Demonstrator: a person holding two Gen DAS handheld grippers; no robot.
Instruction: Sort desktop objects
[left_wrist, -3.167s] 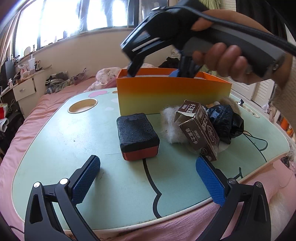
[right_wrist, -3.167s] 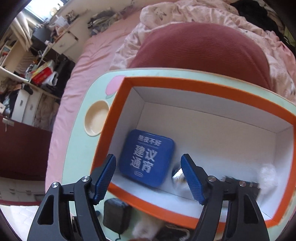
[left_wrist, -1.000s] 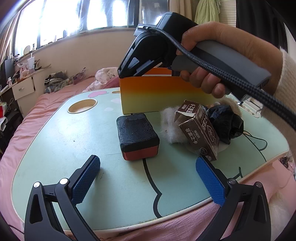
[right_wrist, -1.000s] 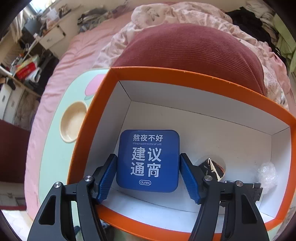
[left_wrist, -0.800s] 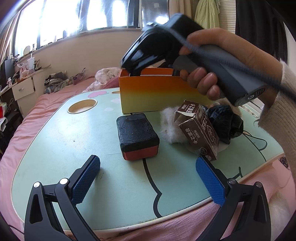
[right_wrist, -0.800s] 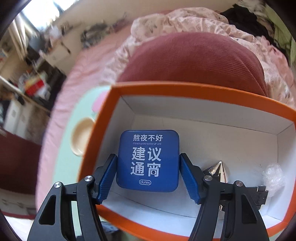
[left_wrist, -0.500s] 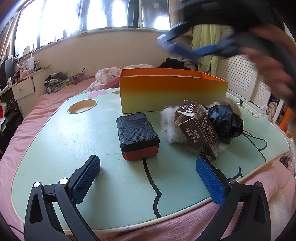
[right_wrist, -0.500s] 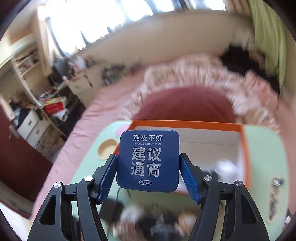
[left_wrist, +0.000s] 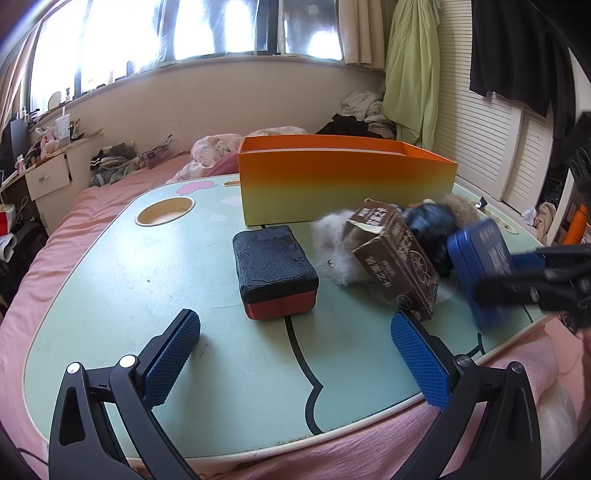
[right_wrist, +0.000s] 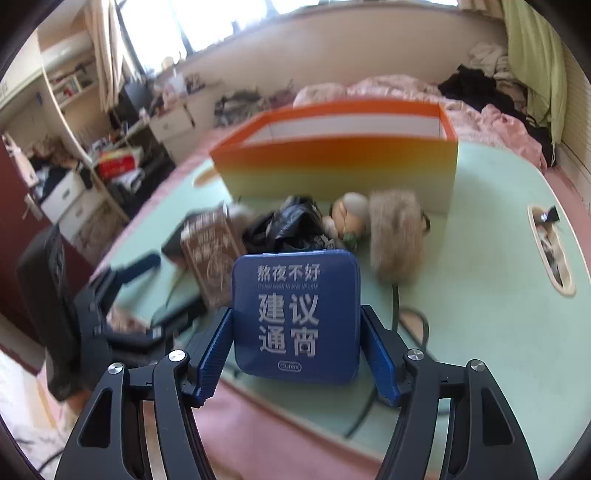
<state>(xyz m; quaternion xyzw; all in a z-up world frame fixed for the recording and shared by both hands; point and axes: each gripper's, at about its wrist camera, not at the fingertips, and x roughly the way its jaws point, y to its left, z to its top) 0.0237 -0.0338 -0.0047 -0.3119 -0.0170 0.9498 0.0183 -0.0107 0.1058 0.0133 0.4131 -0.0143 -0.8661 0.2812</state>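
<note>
**A lived-in bedroom at home**

A pale green lap bench (left_wrist: 155, 280) is sitting on a bed with a pink sheet (left_wrist: 74, 229). Rumpled bedding (right_wrist: 495, 122) is lying behind it, clothes (left_wrist: 410, 74) are hanging by louvred doors (left_wrist: 480, 147), and a cluttered dresser (left_wrist: 48, 177) is standing under bright windows (left_wrist: 147, 33).

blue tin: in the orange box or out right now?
Out. The blue tin is clamped in the right gripper, held over the table's near edge, well short of the orange box.

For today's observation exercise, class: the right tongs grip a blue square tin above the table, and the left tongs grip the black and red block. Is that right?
Not quite. The left tongs are open and empty; the left wrist view shows the black and red block lying on the table beyond them. The right tongs do grip the blue square tin.
</note>
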